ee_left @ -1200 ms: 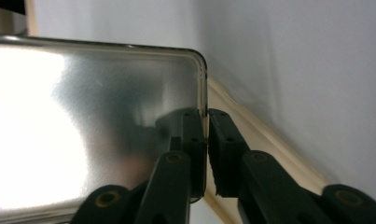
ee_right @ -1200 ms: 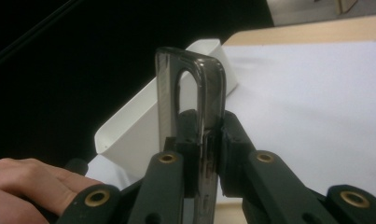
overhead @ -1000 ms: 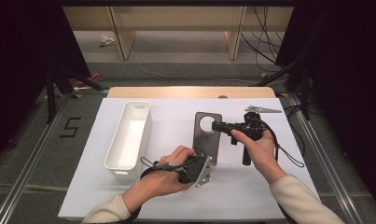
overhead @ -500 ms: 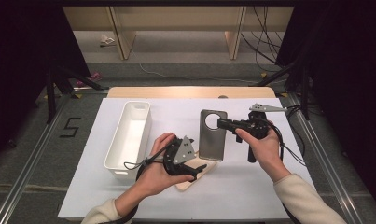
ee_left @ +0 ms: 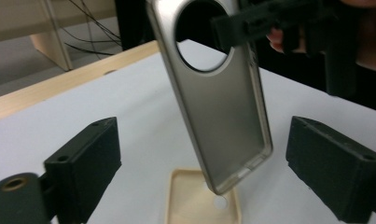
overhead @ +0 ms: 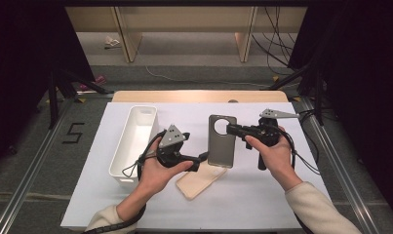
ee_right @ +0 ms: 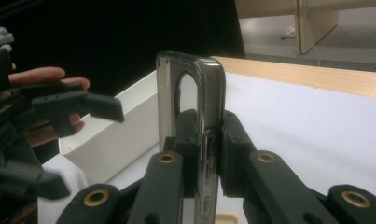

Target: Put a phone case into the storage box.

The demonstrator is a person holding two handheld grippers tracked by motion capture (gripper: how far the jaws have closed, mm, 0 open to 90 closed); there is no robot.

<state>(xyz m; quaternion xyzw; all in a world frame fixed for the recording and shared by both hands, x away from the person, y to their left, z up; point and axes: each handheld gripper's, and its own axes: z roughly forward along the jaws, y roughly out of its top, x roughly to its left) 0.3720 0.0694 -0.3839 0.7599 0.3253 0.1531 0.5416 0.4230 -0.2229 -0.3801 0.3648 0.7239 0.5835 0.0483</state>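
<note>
High view: the right gripper (overhead: 231, 129) holds a grey phone case (overhead: 221, 141) up off the white counter (overhead: 291, 195), its jaws reaching in from the right and pinching the case at the rim beside the round camera hole near its top edge. The case hangs with its long side running toward the person, its lower end above the far end of a beige phone case (overhead: 200, 179) that lies flat on the counter. The left gripper (overhead: 203, 157) sits just left of the grey case's lower part, held in the left hand (overhead: 157, 170), and a white bin (overhead: 134, 141) stands farther left on the counter.

In the right gripper view the two jaws are pressed against either face of the grey phone case (ee_right: 195, 121), which stands edge-on between them; the white bin (ee_right: 112, 140) lies beyond it.

In the left gripper view the jaws are spread wide, one at each lower corner, and the grey phone case (ee_left: 223, 116) hangs tilted between and beyond them, touching neither. Its bottom corner hovers over the beige phone case (ee_left: 199, 200) on the counter; whether the two touch cannot be told.
</note>
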